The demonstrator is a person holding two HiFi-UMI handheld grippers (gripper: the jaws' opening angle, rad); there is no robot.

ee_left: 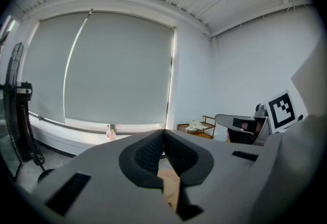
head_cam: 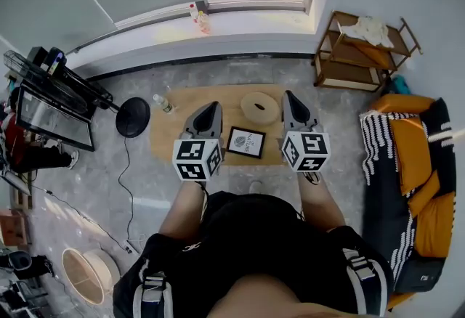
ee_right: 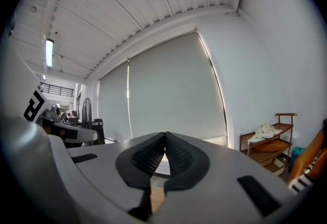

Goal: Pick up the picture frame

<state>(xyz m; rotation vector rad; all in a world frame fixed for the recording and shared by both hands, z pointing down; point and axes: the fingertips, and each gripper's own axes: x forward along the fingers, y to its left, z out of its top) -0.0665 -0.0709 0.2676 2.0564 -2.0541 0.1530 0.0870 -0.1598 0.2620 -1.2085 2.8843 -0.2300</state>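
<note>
A small dark picture frame (head_cam: pixel 245 142) with a white print lies flat on the low wooden table (head_cam: pixel 178 136), near its front edge. My left gripper (head_cam: pixel 212 107) hovers above the table just left of the frame, shut and empty. My right gripper (head_cam: pixel 288 98) hovers just right of the frame, also shut with nothing held. Both point toward the far wall. In the left gripper view the pads (ee_left: pixel 164 142) meet at the tip, and in the right gripper view the pads (ee_right: pixel 165 146) touch too. Neither gripper view shows the frame.
A round woven disc (head_cam: pixel 260 107) lies on the table behind the frame, and a bottle (head_cam: pixel 162 103) lies at the table's left. A floor fan base (head_cam: pixel 132 117) stands left, a wooden shelf (head_cam: pixel 360 55) back right, an orange sofa (head_cam: pixel 411 186) right.
</note>
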